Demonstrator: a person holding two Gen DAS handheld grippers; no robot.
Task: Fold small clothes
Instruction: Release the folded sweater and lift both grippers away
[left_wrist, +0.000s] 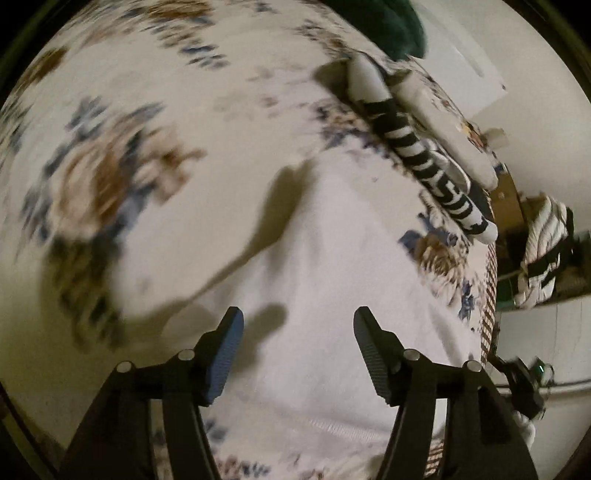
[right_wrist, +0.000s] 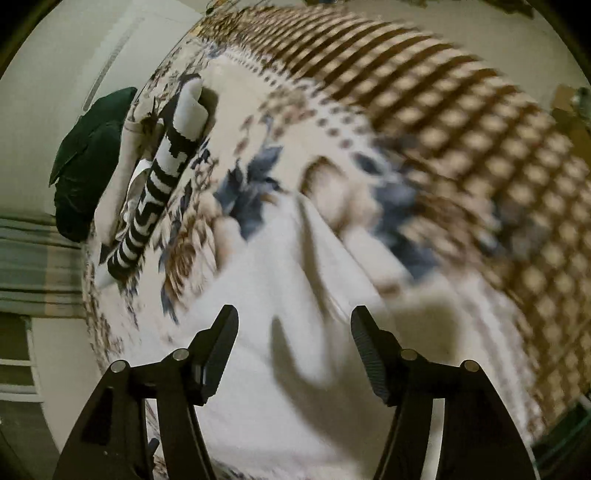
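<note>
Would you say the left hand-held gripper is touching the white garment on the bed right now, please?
Apart. In the left wrist view, the left hand-held gripper is open with nothing between its fingers, and its shadow falls on the white garment well off the tips, so it is above the cloth.

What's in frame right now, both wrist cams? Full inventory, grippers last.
white garment: 1, white, spread on the bedspread below both grippers
bedspread: 1, cream with blue-brown flowers and a brown checked border, under everything
patterned roll: 1, black and white, far edge of the bedspread
white rolls: at least 1, beside the patterned roll
dark green fabric: 1, beyond the rolls
left gripper: 1, black, open, nothing between its fingers
right gripper: 1, black, open, empty
</note>
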